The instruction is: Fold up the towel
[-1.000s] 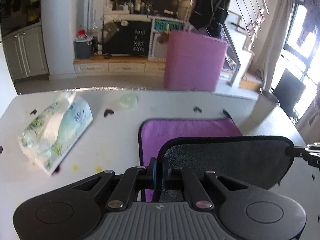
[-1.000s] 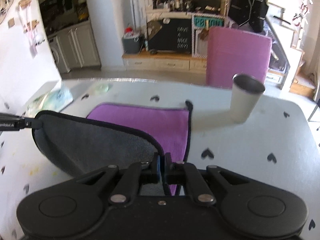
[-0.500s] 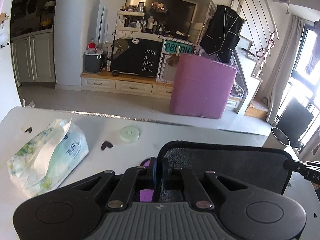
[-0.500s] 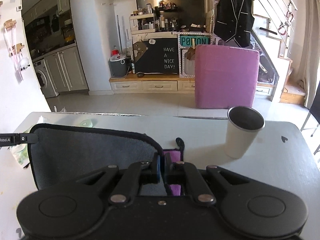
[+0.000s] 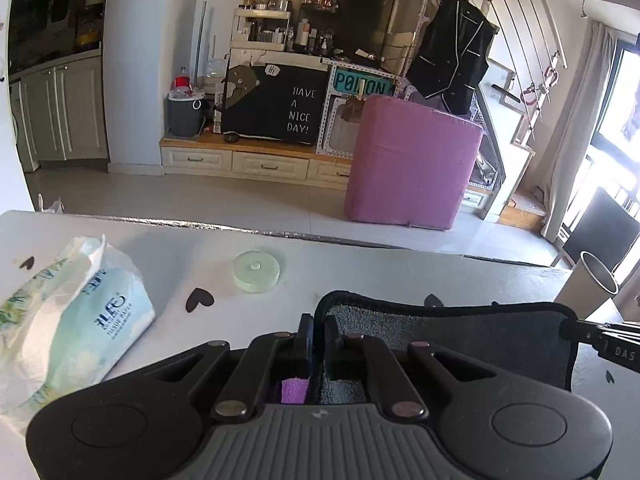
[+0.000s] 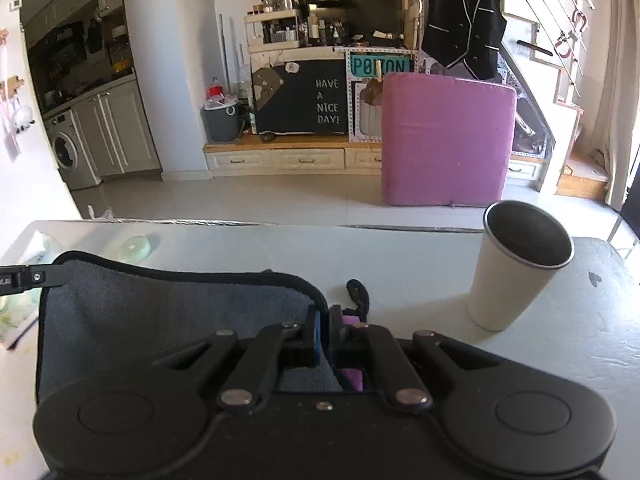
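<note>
Grey terry showed where the towel (image 5: 448, 332) hung stretched above the table (image 5: 360, 264); left of the towel lay a tissue pack (image 5: 68, 320); right of it stood a cup (image 6: 516, 272); the left gripper (image 5: 318, 338) and right gripper (image 6: 325, 330) each pinched a towel corner.

Your counter (image 5: 360, 264) was white, dotted with small black hearts (image 5: 199, 300). At your left a soft pack of tissues (image 5: 68, 340) lay on its side, and just beyond it sat a pale green round disc (image 5: 256, 271), apart from the pack. Off to your right a white cup (image 6: 516, 276) with a dark inside stood upright on the counter, near the far edge.
</note>
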{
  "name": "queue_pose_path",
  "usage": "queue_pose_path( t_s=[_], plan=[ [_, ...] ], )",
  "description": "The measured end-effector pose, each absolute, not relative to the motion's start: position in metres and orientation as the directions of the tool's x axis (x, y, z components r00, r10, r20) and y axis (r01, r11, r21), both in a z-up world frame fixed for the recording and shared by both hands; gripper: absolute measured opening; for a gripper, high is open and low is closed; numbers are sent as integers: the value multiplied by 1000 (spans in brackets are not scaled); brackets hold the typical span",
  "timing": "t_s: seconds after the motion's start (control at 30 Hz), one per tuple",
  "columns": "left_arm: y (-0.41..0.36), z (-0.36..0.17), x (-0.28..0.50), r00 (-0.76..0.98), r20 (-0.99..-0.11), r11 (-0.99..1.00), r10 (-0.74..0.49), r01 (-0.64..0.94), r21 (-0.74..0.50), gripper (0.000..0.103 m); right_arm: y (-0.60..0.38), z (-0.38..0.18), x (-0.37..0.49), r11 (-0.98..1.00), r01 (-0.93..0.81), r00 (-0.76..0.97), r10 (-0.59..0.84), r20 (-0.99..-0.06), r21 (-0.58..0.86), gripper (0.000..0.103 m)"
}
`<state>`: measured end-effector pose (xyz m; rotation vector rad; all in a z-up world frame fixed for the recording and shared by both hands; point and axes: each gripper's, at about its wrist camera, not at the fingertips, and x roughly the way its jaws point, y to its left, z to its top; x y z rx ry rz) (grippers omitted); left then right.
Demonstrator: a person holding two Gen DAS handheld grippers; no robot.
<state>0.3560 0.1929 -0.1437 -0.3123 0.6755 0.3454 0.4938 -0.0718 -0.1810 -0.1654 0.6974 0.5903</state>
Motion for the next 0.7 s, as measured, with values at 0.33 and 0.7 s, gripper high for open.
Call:
queue_pose_path(
  t_s=[0.33, 0.7],
  plan=[
    [203, -172, 373, 725, -659, 878, 201, -432, -207, 6, -62, -219, 524, 845, -532, 590, 409, -696, 45, 4],
    [208, -196, 383, 686, -696, 860, 215, -470, -198, 6, -58, -235, 533, 838, -544, 580, 415, -701, 46, 4]
  ],
)
